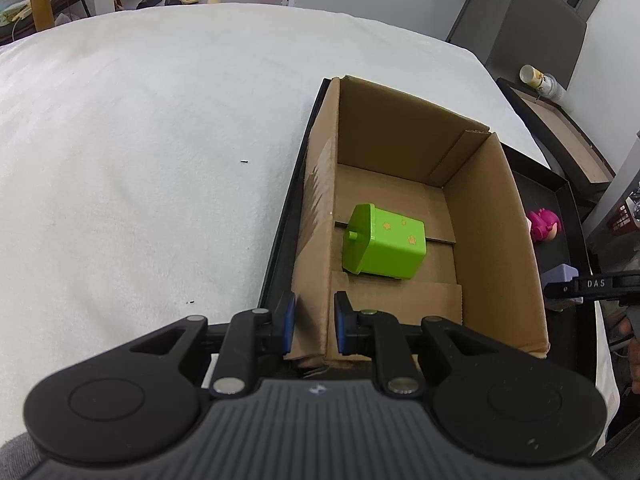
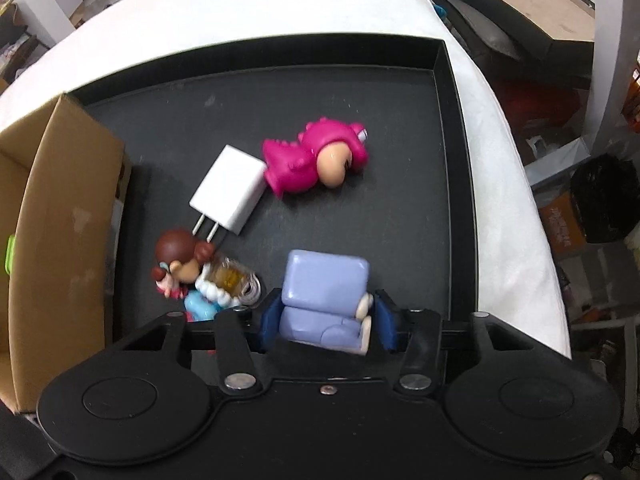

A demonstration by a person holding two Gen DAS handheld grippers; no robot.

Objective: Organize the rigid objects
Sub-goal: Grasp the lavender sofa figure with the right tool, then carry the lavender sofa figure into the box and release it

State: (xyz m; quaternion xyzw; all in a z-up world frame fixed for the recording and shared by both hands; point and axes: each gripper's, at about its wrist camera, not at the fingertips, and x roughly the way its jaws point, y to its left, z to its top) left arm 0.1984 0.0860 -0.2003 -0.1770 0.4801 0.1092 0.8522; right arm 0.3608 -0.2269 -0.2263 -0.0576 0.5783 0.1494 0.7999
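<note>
A green toy bin lies on its side inside the open cardboard box. My left gripper straddles the box's near left wall, one blue pad on each side, with a narrow gap. My right gripper is closed around a lavender toy armchair on the black tray. On the tray lie a pink dinosaur figure, a white charger plug and a brown-haired doll figure. The box also shows in the right wrist view.
The tray and box rest on a white cloth-covered table. The right gripper's tip and the pink figure show beyond the box's right wall. Furniture and clutter stand past the table's right edge.
</note>
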